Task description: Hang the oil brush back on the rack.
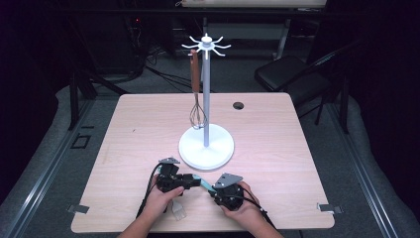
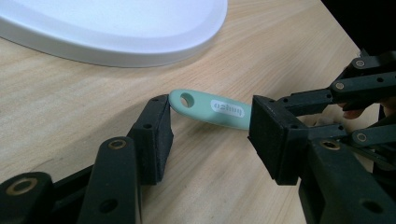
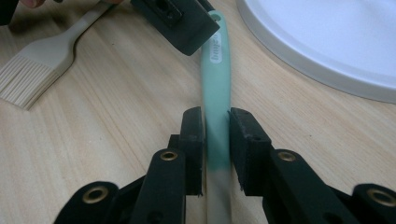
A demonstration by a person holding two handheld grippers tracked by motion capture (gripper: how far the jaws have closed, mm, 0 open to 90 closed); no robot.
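Foreground, high view: two hands came in from the bottom edge, the left hand-held gripper (image 1: 194, 181) and the right hand-held gripper (image 1: 216, 189) facing each other over the near part of the surface (image 1: 133, 129), with one mint-green utensil handle (image 1: 203, 182) bridging the gap between them.
Farther back, high view: one white stand (image 1: 206, 144) stood on its round base just beyond the grippers; one whisk (image 1: 197, 106) hung from its top hooks.
Left gripper view: the left jaws stood apart around the handle's holed end (image 2: 187, 99); one jaw touched that tip, the other jaw sat across the handle farther along. I could not tell whether they pressed on it.
Right gripper view: the right jaws flanked the handle (image 3: 217, 112) closely on both sides, though a thin gap showed on at least one side, so a firm clasp was uncertain.
Key relation: the handle's long axis ran straight ahead from the right hand-held gripper toward the left one, low over the surface beside the stand's base (image 3: 327, 42).
Count: one pale brush (image 3: 35, 70) lay off to the side, near the left hand.
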